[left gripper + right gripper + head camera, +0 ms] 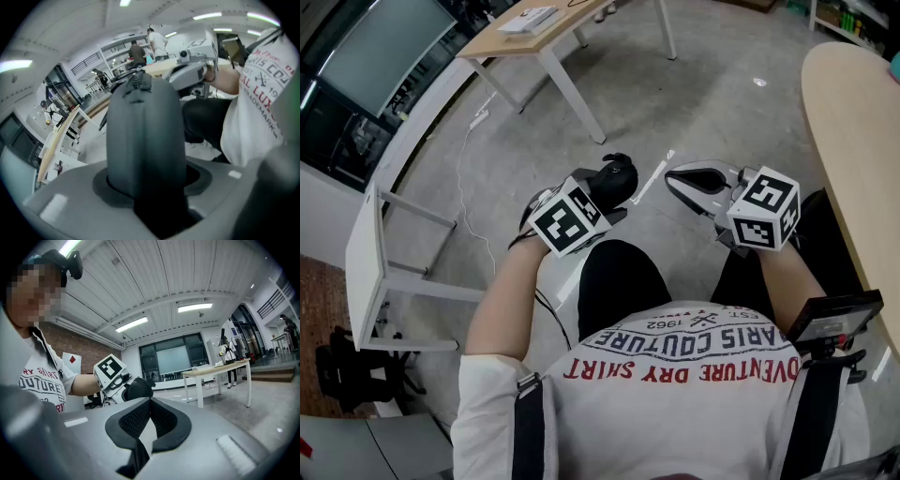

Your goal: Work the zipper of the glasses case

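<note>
Dark grey glasses case (143, 140) pinched in left gripper (600, 201), mid-air above lap. Right gripper (150, 401) pressed together, empty, at case's 3 o'clock. Likely pre-grasp: next, spread and catch the apparent zipper pull (138, 83).

Item held: the dark grey rounded glasses case (143, 136) shows a matt, finely grained, cloth-like skin without gloss. Round it, the left gripper (602, 194) is smooth grey plastic with a satin sheen. Beside the case, the right gripper (150, 401) is the same plastic; its black jaw pads (133, 420) are rough, dimpled, rubbery and matt. Beyond the case: pale wooden tabletop (502, 42), smooth; grey concrete floor (703, 84), dull and mottled.
</note>
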Available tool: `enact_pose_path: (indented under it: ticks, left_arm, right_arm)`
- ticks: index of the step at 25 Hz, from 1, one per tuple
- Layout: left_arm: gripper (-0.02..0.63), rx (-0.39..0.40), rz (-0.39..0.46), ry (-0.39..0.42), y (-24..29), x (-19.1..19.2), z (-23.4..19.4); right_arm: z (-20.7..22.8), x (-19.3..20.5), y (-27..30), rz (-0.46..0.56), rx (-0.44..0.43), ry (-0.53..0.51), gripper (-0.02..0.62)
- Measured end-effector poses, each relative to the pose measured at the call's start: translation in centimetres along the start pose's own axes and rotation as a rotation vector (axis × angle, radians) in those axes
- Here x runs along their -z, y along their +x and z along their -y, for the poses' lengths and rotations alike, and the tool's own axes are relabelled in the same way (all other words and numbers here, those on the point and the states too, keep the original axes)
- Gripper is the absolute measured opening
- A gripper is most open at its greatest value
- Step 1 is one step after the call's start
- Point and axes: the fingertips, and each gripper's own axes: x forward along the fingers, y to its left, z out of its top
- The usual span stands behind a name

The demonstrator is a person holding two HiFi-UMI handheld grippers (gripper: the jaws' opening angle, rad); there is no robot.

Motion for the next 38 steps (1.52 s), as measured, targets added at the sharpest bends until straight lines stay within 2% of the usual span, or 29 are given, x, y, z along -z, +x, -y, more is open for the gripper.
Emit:
enact_pose_path:
  ticks: [9, 17, 20, 25, 26, 30, 38]
  left_arm:
    - [0.249, -0.025, -0.456, 0.410, 0.0, 3.6, -0.8]
    - [0.247, -0.096, -0.656, 0.615, -0.8, 4.3, -2.5]
    - [0.247, -0.105, -0.687, 0.654, -1.2, 4.1, -2.7]
    - [0.247, -0.100, -0.682, 0.705, -1.7, 3.4, -2.2]
    - [0.247, -0.096, -0.681, 0.720, -1.7, 3.4, -2.0]
    - [0.247, -0.096, -0.673, 0.780, -2.1, 2.8, -1.6]
    - [0.247, -0.124, -0.677, 0.898, -2.1, 2.0, -1.3]
  right_arm:
    - [-0.6, 0.4, 0.0, -0.022, -0.052, -0.029, -0.003]
    - [-1.8, 1.1, 0.7, -0.036, -0.092, -0.035, -0.002]
    - [-2.0, 1.4, 0.9, -0.037, -0.100, -0.034, -0.002]
    - [-2.7, 1.5, 1.1, -0.027, -0.126, -0.071, 0.003]
    - [-2.9, 1.5, 1.1, -0.027, -0.135, -0.080, 0.036]
    - [-3.6, 1.3, 1.2, -0.027, -0.176, -0.100, 0.073]
    - [-4.3, 1.3, 1.1, -0.007, -0.233, -0.083, 0.084]
